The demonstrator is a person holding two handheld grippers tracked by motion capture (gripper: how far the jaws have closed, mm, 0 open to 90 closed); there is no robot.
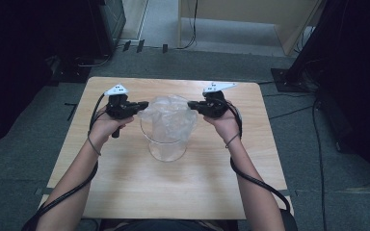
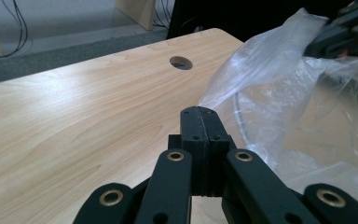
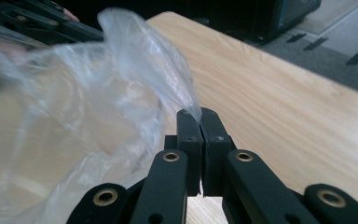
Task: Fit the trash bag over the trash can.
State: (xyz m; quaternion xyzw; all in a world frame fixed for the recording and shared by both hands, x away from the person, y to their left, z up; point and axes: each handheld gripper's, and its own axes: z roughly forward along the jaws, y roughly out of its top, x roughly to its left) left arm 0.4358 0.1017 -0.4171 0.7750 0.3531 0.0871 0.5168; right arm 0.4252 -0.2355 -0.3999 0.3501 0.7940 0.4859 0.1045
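Two grippers clamp opposite edges of the plastic bag [image 1: 169, 115] over the clear container [image 1: 166, 139] at table centre: left gripper [image 1: 143, 105] at nine o'clock, right gripper [image 1: 192, 105] at three, equally near.

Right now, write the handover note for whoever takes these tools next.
Left tool: shut on the clear plastic bag, pinching its left edge.
Right tool: shut on the bag's right edge.
The bag sits in the clear glass container, mid-table, its mouth held apart above the rim.
Done: both edges gripped.
Left, probably: pull the bag's mouth down over the rim to line the container.
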